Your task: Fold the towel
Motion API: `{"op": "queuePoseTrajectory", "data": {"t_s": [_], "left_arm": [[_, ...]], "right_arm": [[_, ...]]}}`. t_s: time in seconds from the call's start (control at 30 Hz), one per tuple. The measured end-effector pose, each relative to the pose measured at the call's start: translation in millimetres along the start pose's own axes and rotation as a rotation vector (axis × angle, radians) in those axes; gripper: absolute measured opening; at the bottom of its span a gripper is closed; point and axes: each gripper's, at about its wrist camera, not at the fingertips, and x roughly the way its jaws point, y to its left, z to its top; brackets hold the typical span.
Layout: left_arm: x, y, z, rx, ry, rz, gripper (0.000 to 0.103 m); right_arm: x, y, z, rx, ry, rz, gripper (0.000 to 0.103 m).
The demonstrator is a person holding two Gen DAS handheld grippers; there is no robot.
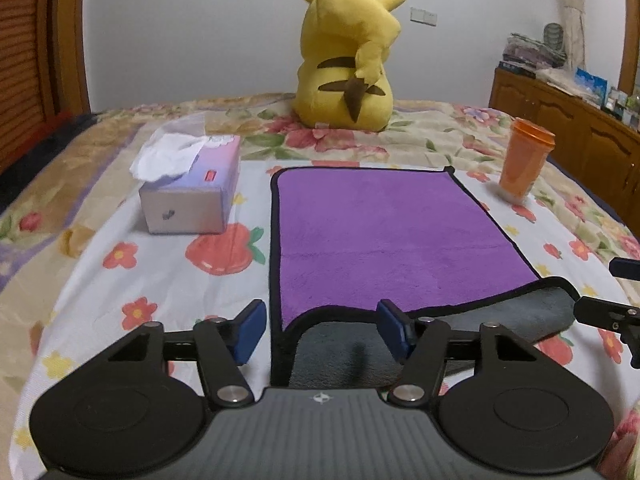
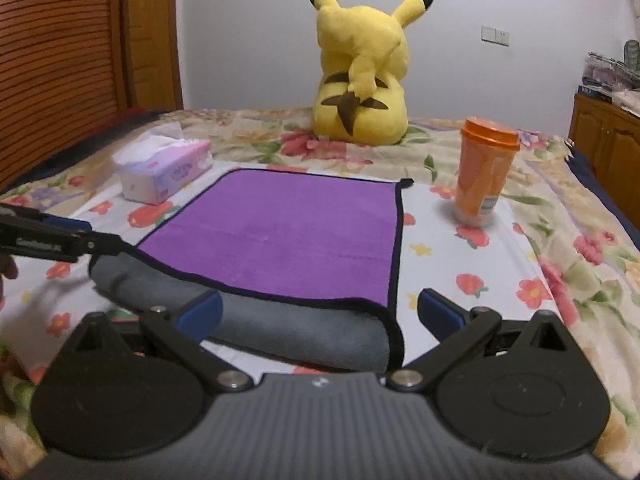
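Both grippers, left (image 1: 322, 330) and right (image 2: 320, 314), hover with fingers spread over the towel's (image 1: 384, 232) near edge, which curls up grey; it lies flat on the bed (image 1: 168, 280) between tissue box (image 1: 192, 196) and cup (image 1: 524, 160).

The support was a wide bed covered with a white and beige cotton sheet printed with red flowers and strawberries (image 1: 168, 280). Directly on the sheet lay a purple microfibre towel with black edging (image 1: 384, 232), flat in the middle of the bed, its near edge turned back so that the grey underside showed. To the left of the towel stood a pink and white cardboard tissue box (image 1: 192, 196) with a white tissue sticking out. To the right stood an upright orange plastic cup with a lid (image 2: 482, 172). Behind the towel sat a yellow plush toy with black-tipped ears (image 2: 360, 76), its back to the cameras.
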Motion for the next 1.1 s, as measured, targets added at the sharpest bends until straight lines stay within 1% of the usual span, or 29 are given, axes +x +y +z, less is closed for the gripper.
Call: {"op": "queuePoseTrajectory", "data": {"t_s": [0.2,0.27,0.37,0.47,0.53,0.63,0.83,0.9,0.97,1.07,1.1], "left_arm": [[9.8,11.8,-3.3,-0.045,0.028,-0.015,0.056],[11.0,12.8,-4.2,-0.045,0.038,-0.015,0.054],[11.0,11.4,-5.5,-0.027,0.051,-0.02,0.053],[10.7,10.2,-7.0,-0.012,0.058,-0.026,0.051],[12.2,10.2,-8.2,-0.007,0.07,-0.029,0.046],[15.6,9.5,-10.3,0.009,0.091,-0.02,0.043],[18.5,10.6,-13.4,0.013,0.112,-0.012,0.042],[17.9,10.7,-14.1,0.017,0.114,-0.013,0.041],[17.5,10.5,-14.7,0.02,0.116,-0.016,0.039],[14.7,8.2,-14.0,0.032,0.101,-0.017,0.034],[13.9,7.7,-13.9,0.034,0.097,-0.019,0.031]], "right_arm": [[13.6,-11.1,2.8,0.009,0.016,-0.024,0.103],[17.5,-16.1,4.7,0.024,0.026,-0.029,0.103],[21.5,-20.6,6.6,0.038,0.044,-0.028,0.103],[26.8,-24.0,7.9,0.06,0.077,-0.006,0.103],[30.0,-26.7,8.2,0.081,0.096,0.012,0.103],[34.5,-30.5,7.8,0.118,0.127,0.039,0.103],[40.9,-35.5,3.3,0.15,0.179,0.056,0.103],[42.0,-38.0,2.5,0.158,0.191,0.065,0.101],[43.6,-39.3,1.7,0.165,0.208,0.077,0.088],[45.0,-40.6,0.7,0.17,0.224,0.097,0.086],[45.3,-41.0,0.5,0.169,0.23,0.1,0.084]]}}
